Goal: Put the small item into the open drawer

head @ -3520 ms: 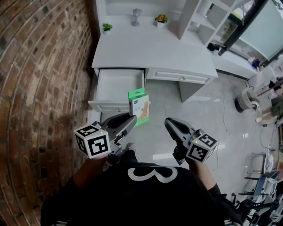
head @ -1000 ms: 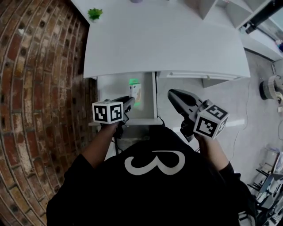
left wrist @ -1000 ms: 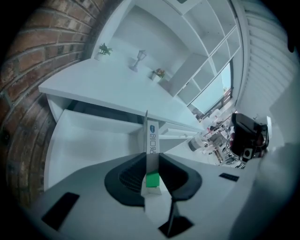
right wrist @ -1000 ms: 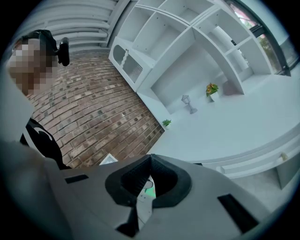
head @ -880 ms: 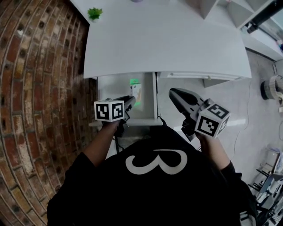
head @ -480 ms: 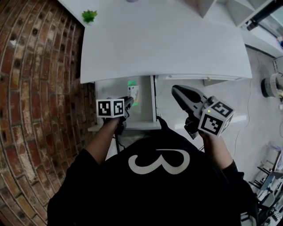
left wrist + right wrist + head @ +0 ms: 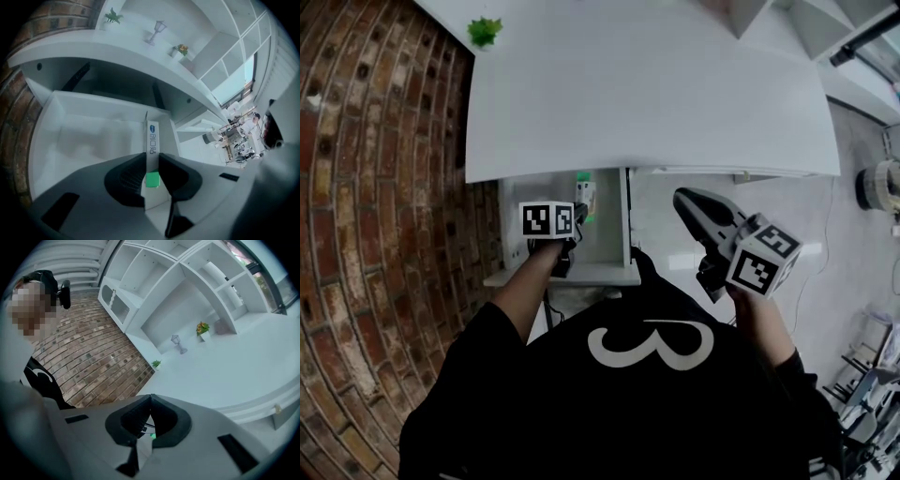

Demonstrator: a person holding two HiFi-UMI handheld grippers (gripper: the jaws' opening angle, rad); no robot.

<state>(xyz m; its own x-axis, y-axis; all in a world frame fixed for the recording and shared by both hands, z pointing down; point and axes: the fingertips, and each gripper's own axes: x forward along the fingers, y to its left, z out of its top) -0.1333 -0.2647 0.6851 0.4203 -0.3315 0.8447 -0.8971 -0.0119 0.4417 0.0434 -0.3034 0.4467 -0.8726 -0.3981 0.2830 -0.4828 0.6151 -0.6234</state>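
The left gripper (image 7: pixel 151 158) has its jaws clamped on the small box (image 7: pixel 152 138), a thin white carton with a green patch and a blue logo. It is pinched across its two broad faces near one end, so most of its length sticks out ahead of the jaws. In the left gripper view the box hangs edge-on over the pale inside of the open drawer (image 7: pixel 79 136). In the head view it sits at the inner end of that drawer, just below the front edge of the desk (image 7: pixel 647 94). Whether its far end touches the drawer floor cannot be told. The carton looks light, and a modest squeeze should carry it. Its card walls are probably stiff along the edges but liable to dent on the flat faces if pressed hard. The printed surface looks smooth, so it could slide between the pads if the grip were loosened too early. The present hold seems the sensible one, flat faces against the pads and the narrow edge up. A hold nearer the middle would steady it more. If let go on its thin edge it will likely tip over, which does no harm inside the drawer walls. The right gripper (image 7: pixel 682 197) hangs over the floor beside the drawer, its jaws together with nothing between them.
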